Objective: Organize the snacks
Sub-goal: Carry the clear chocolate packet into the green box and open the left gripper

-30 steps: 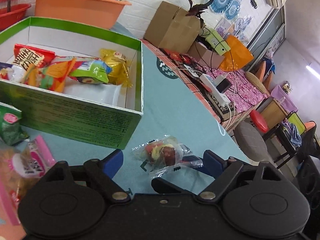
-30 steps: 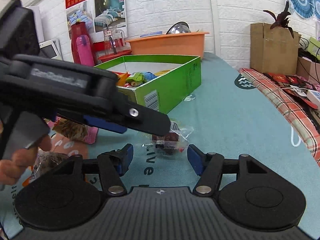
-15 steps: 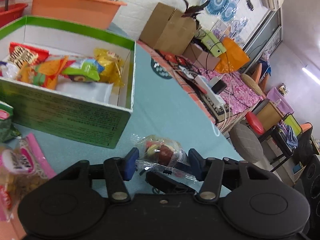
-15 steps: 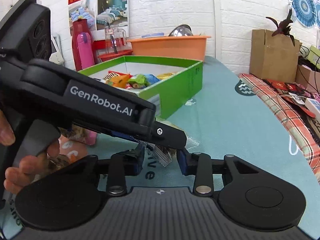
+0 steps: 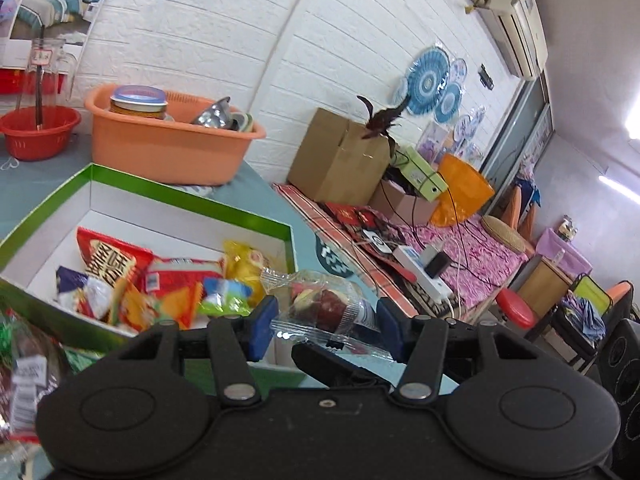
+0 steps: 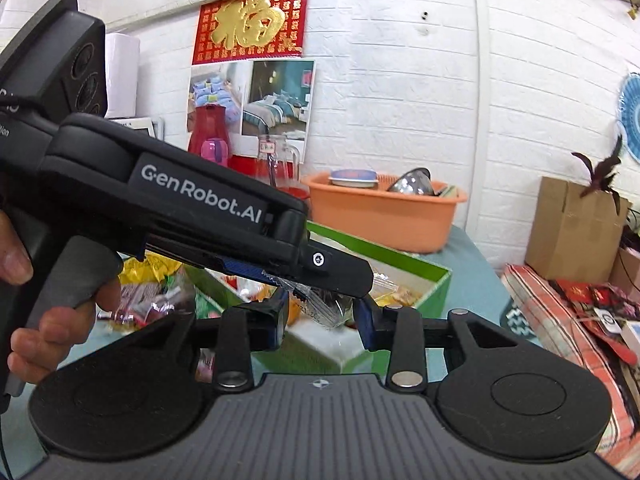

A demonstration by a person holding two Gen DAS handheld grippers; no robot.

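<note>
Counting what shows: one green box point(image 5: 168, 196), a heap of mixed snack packets point(image 5: 160, 280) inside it, one clear-wrapped snack point(image 5: 324, 308), one orange basin point(image 5: 168, 148) behind the box, one cardboard carton point(image 5: 336, 156) off to the box's right. "GenRobot.AI" reads along the left gripper's point(image 6: 320, 280) body; a red wall hanging point(image 6: 252, 20) bears a gold "福". The left gripper point(image 5: 324, 320) pinches the clear-wrapped snack at the wrapper's ends, raised by the box's near right corner. The right gripper point(image 6: 320, 316) stands partly apart just under that snack; whether it touches is unclear.
</note>
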